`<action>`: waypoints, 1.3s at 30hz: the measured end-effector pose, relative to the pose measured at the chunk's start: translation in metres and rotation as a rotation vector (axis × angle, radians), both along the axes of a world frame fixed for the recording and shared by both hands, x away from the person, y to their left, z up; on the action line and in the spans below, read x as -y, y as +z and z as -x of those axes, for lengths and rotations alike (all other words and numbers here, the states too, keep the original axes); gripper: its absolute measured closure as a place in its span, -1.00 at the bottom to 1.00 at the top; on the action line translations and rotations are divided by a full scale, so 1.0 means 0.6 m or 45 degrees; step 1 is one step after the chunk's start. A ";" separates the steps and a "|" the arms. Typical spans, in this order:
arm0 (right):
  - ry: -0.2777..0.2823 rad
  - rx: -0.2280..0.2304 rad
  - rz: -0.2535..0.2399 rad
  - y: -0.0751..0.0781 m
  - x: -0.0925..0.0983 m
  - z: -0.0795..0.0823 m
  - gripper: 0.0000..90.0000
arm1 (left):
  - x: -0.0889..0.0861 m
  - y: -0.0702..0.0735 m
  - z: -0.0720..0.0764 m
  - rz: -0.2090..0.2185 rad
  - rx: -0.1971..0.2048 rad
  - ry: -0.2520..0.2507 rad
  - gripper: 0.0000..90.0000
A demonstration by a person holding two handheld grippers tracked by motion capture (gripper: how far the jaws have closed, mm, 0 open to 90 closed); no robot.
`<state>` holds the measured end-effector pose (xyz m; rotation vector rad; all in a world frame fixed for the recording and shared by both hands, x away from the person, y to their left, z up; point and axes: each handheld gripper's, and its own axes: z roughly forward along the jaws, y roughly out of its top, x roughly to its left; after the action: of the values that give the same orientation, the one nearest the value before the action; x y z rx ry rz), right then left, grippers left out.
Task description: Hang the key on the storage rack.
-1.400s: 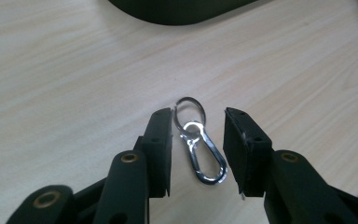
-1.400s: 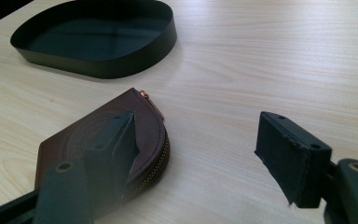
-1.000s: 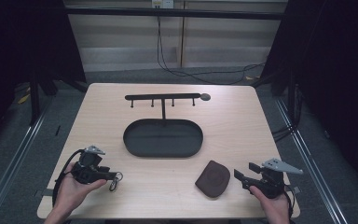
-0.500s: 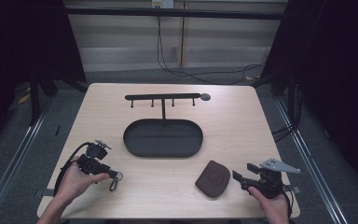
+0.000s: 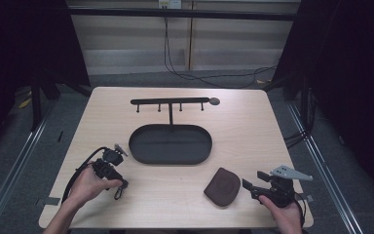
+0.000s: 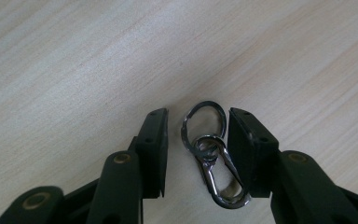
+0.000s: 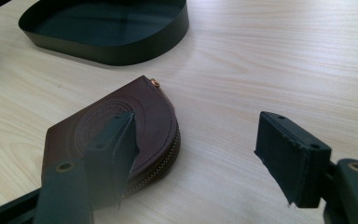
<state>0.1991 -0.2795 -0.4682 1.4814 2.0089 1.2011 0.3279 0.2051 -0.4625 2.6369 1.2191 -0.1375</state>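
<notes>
The brown pouch [image 7: 116, 135] bears an embossed, unreadable stamp.

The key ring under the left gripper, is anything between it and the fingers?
Nothing visible. The key ring with its clip lies flat on the bare table, right in the gap of the open left gripper, one of the fingers on each side, neither touching it yet.

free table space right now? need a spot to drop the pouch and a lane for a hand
Bare wood: the right strip between the oval tray and the table's right edge; the left strip beside the hook rack; the front middle between the key ring and brown pouch. Crowded: the centre line (rack, tray) and both front corners, with the left tongs and right tongs.
</notes>
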 end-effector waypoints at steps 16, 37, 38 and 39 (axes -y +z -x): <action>0.007 -0.015 0.003 -0.001 -0.002 -0.001 -0.35 | 0.002 -0.001 0.001 -0.005 -0.017 -0.038 0.65; 0.017 -0.023 0.010 -0.003 -0.002 -0.002 -0.35 | 0.011 0.020 0.003 0.001 -0.008 -0.093 0.98; 0.017 -0.024 0.010 -0.003 -0.002 -0.003 -0.35 | 0.011 0.020 0.005 -0.004 -0.011 -0.094 0.99; 0.017 -0.025 0.013 -0.003 -0.003 -0.002 -0.36 | 0.012 0.020 0.006 -0.009 -0.016 -0.095 0.99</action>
<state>0.2006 -0.2780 -0.4702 1.4824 2.0378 1.1848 0.3244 0.1979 -0.4504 2.6925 1.1272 -0.1629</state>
